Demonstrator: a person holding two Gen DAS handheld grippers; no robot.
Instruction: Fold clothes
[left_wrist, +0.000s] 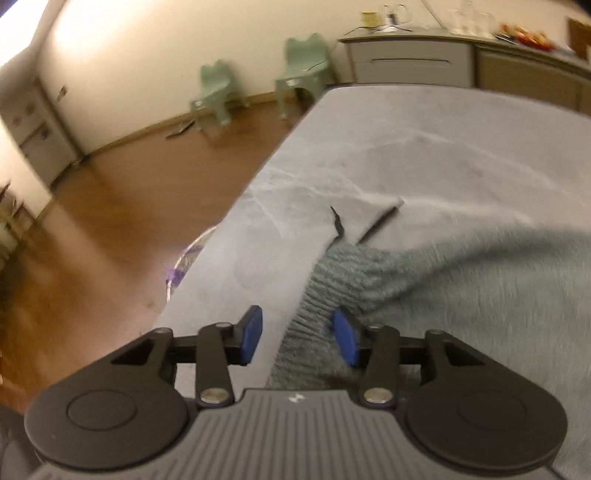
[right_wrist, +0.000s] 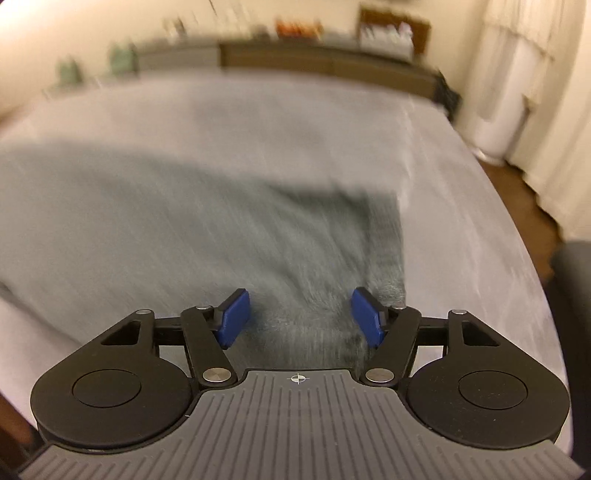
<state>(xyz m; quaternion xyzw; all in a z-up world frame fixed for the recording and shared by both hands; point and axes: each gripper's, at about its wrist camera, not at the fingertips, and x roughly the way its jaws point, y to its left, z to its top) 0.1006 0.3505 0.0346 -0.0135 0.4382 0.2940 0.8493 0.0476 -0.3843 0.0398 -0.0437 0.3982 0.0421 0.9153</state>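
A wide bed under a pale grey cover fills both views, with wood flooring along its left edge and a low cabinet beyond its far edge. A grey-green knit sweater lies spread near the bed's near edge. Two mint child chairs stand by the wall. The left gripper is spread apart over the sweater's ribbed hem; the right gripper is likewise released above the sweater's corner. No writing is legible.

sweater – fuzzy ribbed knit | bedcover – matt cloth
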